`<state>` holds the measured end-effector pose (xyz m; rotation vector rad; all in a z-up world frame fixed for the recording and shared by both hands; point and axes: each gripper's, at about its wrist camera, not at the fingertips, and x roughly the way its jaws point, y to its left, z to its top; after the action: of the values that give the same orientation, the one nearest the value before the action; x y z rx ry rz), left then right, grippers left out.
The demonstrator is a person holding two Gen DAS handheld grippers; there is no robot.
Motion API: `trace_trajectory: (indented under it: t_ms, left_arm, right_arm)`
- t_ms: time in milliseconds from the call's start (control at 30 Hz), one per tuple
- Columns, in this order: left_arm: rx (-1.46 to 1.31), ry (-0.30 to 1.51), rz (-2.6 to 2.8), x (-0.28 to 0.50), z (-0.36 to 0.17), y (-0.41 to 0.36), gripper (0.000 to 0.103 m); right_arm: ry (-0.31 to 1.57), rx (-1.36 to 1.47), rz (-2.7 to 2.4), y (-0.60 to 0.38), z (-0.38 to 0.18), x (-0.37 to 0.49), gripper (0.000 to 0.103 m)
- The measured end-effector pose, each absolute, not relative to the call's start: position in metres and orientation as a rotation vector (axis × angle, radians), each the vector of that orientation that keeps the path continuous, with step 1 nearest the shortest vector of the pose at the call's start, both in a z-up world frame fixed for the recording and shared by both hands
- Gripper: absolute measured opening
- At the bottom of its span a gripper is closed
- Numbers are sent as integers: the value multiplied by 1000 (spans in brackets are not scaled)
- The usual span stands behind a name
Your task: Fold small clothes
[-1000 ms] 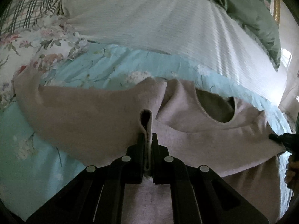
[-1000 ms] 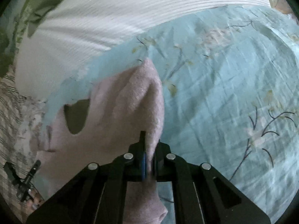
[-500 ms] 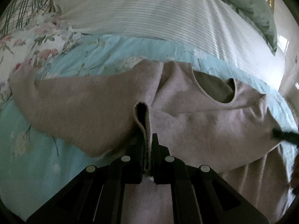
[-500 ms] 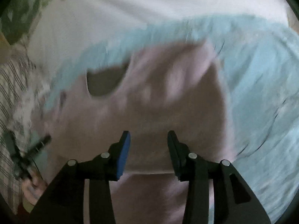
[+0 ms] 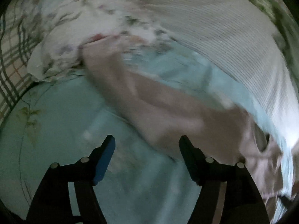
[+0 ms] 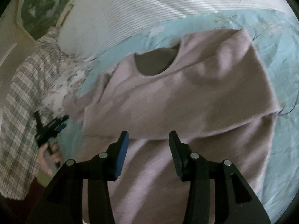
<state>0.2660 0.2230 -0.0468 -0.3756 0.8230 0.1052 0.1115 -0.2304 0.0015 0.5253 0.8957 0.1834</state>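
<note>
A dusty-pink knit sweater [image 6: 186,97] lies on the light blue floral bedspread [image 6: 280,56], neck opening [image 6: 157,63] toward the pillows, its lower part folded up over the chest. My right gripper [image 6: 148,140] is open and empty just above the folded edge. In the blurred left wrist view, my left gripper [image 5: 147,143] is open and empty over the bedspread [image 5: 56,130], with the sweater's sleeve [image 5: 149,100] stretching away ahead of it. The left gripper also shows in the right wrist view [image 6: 50,128], held in a hand at the sweater's left side.
A white ribbed pillow [image 6: 149,9] lies along the far side of the bed. A floral pillow [image 5: 74,28] and a plaid cloth [image 6: 20,102] lie to the left. A green cover [image 6: 37,9] sits at the back.
Both grippers have let go of the sweater and opened. The left gripper has swung left off the sweater over the bedspread. The folded part now lies flat.
</note>
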Motion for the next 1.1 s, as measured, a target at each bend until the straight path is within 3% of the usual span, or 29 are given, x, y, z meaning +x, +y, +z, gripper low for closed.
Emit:
trace_trajectory:
  t_ms: [267, 433, 500, 533, 833, 1100]
  left_arm:
    - [-516, 865, 198, 341, -69, 302, 78]
    - [-535, 842, 234, 379, -65, 330, 76]
    - [-524, 832, 256, 386, -62, 335, 46]
    - [-525, 833, 249, 387, -62, 337, 4]
    - [-473, 636, 80, 327, 10, 294, 3]
    - [-392, 576, -218, 271, 59, 159, 3]
  right_arm:
    - [931, 523, 248, -194, -5, 110, 46]
    - [952, 527, 255, -185, -9, 111, 46]
    - [956, 524, 252, -183, -10, 110, 46]
    - [955, 523, 251, -183, -9, 109, 46]
    - [934, 550, 236, -192, -6, 101, 46]
    - [877, 579, 237, -203, 6, 85, 46]
